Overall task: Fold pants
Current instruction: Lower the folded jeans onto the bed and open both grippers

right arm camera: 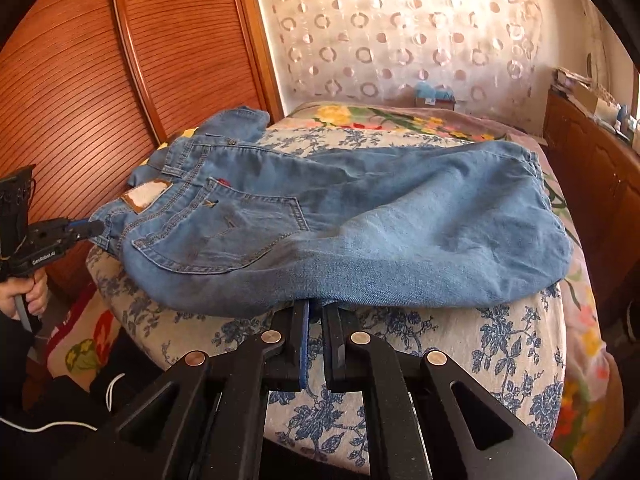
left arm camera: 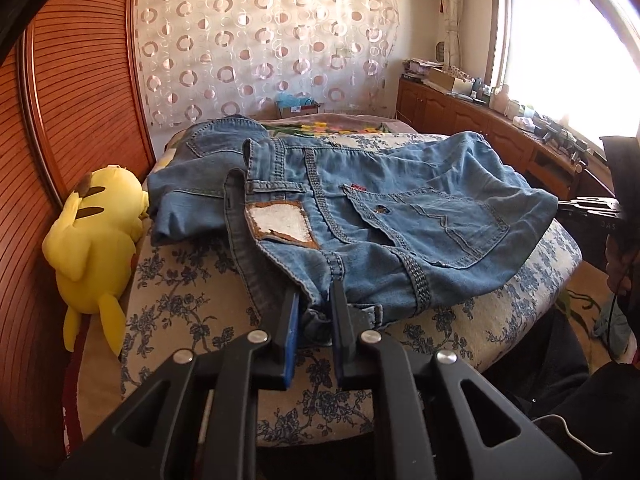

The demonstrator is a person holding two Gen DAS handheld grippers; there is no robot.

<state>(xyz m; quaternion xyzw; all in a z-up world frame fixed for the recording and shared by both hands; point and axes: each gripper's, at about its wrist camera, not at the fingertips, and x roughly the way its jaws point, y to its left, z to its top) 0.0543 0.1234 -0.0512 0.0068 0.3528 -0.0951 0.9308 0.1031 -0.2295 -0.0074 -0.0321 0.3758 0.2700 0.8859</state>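
Note:
Blue jeans [left arm camera: 400, 216] lie doubled over on the bed, back pockets and a worn waist patch [left arm camera: 280, 224] facing up. My left gripper [left arm camera: 315, 304] is shut on the near waistband corner, with denim bunched between its blue pads. The right wrist view shows that same gripper [right arm camera: 94, 229] pinching the waist end of the jeans [right arm camera: 360, 220] at the left. My right gripper [right arm camera: 318, 306] is shut on the near edge of the folded legs, its fingertips tucked under the cloth. In the left wrist view it [left arm camera: 564, 205] meets the jeans at their right end.
The bed has a blue floral cover [left arm camera: 192, 280]. A yellow plush toy [left arm camera: 96, 236] lies at its left edge against the ribbed wooden panel [left arm camera: 80, 100]. A wooden cabinet [left arm camera: 480, 120] with clutter runs under the window. A hand [right arm camera: 28, 296] grips the left tool's handle.

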